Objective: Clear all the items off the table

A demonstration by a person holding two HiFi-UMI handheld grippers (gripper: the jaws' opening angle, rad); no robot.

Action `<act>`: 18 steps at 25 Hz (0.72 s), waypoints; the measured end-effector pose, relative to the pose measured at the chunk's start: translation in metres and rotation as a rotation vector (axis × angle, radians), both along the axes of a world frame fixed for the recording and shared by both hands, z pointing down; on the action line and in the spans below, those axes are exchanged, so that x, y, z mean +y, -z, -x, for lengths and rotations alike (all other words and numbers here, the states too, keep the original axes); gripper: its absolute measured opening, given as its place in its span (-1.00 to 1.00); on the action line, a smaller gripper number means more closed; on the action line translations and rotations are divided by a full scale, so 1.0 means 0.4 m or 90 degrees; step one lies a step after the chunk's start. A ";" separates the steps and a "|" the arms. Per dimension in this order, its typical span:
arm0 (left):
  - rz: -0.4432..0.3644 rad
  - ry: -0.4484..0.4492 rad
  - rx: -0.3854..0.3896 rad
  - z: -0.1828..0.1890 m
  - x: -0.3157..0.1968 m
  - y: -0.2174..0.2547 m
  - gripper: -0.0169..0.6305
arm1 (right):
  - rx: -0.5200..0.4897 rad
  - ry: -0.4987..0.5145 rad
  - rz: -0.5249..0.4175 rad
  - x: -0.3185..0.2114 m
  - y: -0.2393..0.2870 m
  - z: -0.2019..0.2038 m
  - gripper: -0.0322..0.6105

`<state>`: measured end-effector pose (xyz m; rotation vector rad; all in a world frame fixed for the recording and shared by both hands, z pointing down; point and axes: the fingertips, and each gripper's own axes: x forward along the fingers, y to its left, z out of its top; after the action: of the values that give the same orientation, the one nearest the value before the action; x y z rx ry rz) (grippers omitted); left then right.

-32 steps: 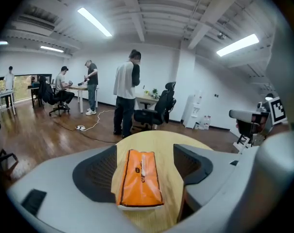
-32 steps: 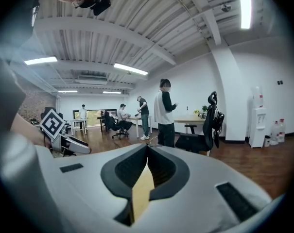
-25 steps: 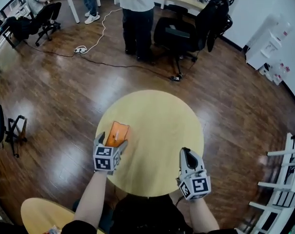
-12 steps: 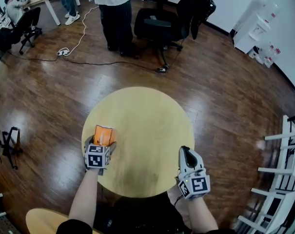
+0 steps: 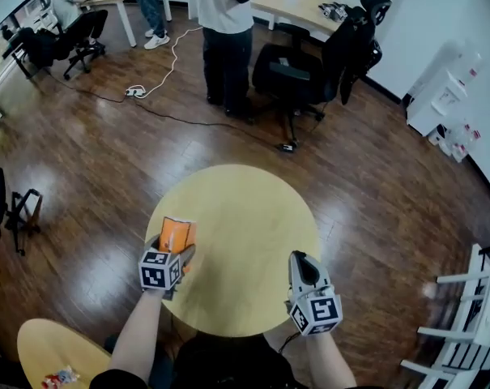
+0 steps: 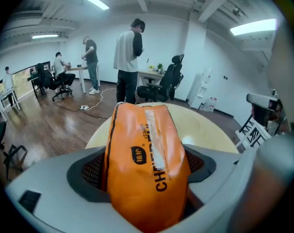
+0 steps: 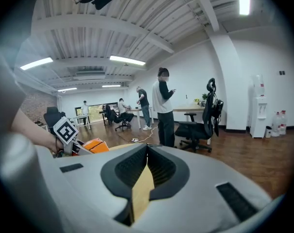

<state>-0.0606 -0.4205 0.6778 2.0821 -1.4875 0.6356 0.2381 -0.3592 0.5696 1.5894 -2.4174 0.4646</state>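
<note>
An orange snack bag (image 5: 177, 233) stands tilted at the left side of the round yellow table (image 5: 253, 209). My left gripper (image 5: 176, 250) has the bag between its jaws, which are closing, and both pads touch its sides. In the left gripper view the orange bag (image 6: 147, 164) fills the gap and rises toward the camera. My right gripper (image 5: 300, 259) hovers over the table's near right edge, shut, with nothing in it. Its jaws meet in the right gripper view, where the right gripper (image 7: 144, 165) points across the table.
A person (image 5: 224, 31) stands beyond the table beside a black office chair (image 5: 297, 63). A cable (image 5: 159, 63) trails on the wooden floor. A smaller round table (image 5: 54, 355) is at the lower left, a white rack (image 5: 471, 314) at the right.
The left gripper's jaws have narrowed on the orange bag, which now stands more upright. Both grippers have stayed near their places on the table.
</note>
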 end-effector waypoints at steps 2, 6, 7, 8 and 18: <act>-0.039 0.026 0.017 0.016 0.033 0.066 0.36 | -0.012 0.042 -0.003 -0.020 0.010 0.029 -0.89; -0.128 0.135 0.013 0.156 0.119 0.224 0.36 | -0.025 0.173 -0.045 -0.091 0.066 0.197 -0.89; -0.153 0.161 0.013 0.193 0.148 0.267 0.36 | -0.033 0.206 -0.061 -0.105 0.089 0.248 -0.89; -0.177 0.185 0.013 0.225 0.180 0.310 0.36 | -0.042 0.237 -0.077 -0.112 0.113 0.296 -0.89; -0.361 0.455 -0.036 0.458 0.637 0.545 0.36 | -0.126 0.524 -0.127 0.038 0.238 0.731 -0.89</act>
<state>-0.2438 -0.1658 0.4600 1.6731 -2.4659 -0.0152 -0.0544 -0.3441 0.4746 0.4854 -3.0398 0.2261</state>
